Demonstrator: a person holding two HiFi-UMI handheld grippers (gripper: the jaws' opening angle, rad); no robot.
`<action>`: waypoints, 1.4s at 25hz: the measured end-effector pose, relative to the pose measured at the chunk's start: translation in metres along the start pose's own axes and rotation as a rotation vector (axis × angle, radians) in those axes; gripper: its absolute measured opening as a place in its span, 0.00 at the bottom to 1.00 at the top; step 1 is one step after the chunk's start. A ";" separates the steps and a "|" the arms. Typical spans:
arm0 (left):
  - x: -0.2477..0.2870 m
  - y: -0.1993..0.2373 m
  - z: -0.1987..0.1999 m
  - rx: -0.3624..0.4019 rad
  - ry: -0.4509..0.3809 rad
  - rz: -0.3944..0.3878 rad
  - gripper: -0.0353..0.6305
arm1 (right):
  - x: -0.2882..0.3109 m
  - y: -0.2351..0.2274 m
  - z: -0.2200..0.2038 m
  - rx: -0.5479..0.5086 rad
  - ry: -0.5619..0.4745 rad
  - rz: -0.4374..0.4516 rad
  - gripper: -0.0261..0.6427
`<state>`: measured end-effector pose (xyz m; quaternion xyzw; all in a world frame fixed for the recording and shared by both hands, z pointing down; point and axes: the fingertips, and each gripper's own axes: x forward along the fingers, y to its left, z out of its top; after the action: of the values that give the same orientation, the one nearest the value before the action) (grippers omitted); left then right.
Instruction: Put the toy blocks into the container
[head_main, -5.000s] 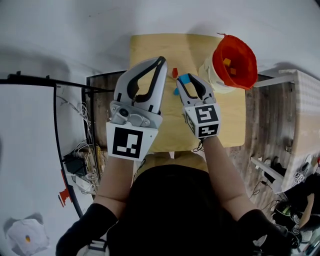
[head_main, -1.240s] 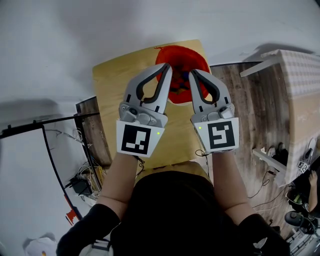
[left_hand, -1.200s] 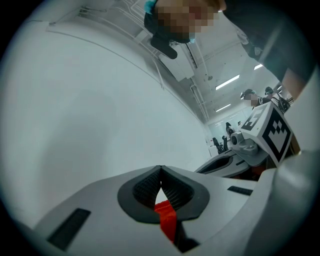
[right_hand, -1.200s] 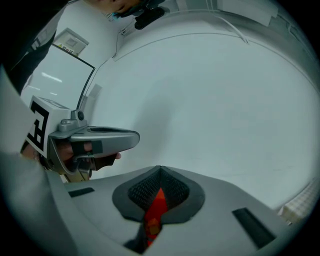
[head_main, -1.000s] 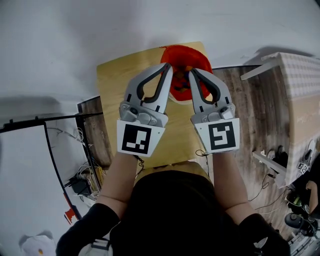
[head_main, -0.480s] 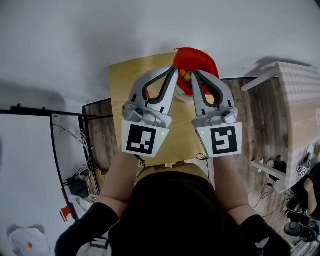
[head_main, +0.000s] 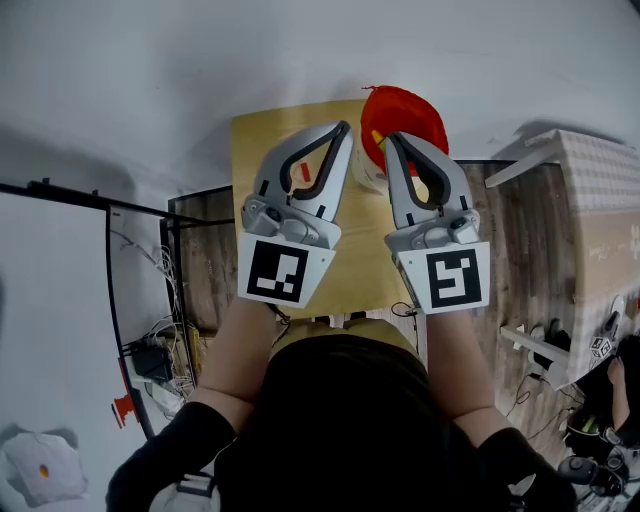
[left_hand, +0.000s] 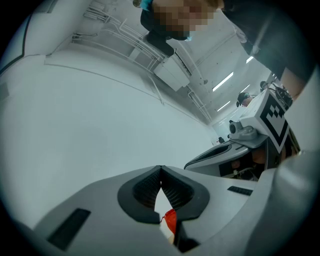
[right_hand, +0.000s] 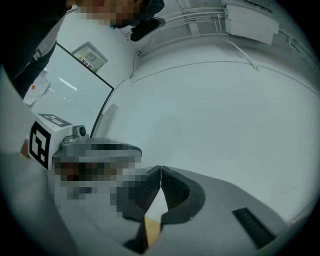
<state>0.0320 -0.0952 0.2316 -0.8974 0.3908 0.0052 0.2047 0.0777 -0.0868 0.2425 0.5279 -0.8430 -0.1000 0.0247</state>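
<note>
Head view: left gripper and right gripper jaws together, empty, above counter; toy blocks in red container. Left gripper view: jaws touching, nothing between. Right gripper view: same. Likely finishing: keep grippers clear of container rim

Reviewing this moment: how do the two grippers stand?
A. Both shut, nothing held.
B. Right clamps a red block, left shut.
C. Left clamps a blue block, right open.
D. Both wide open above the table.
A: the jaw tips of the left gripper and of the right gripper meet, with no block between them. The red container stands apart on the table.
</note>
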 end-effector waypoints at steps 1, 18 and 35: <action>-0.005 0.004 -0.001 0.003 0.007 0.011 0.07 | 0.003 0.005 0.001 0.005 -0.006 0.013 0.08; -0.056 0.032 -0.057 -0.022 0.141 0.106 0.07 | 0.040 0.075 -0.034 0.027 0.047 0.177 0.08; -0.076 0.038 -0.117 -0.099 0.229 0.109 0.07 | 0.058 0.129 -0.165 0.117 0.297 0.306 0.30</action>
<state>-0.0649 -0.1087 0.3380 -0.8784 0.4593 -0.0670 0.1137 -0.0375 -0.1078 0.4249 0.4033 -0.9048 0.0327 0.1327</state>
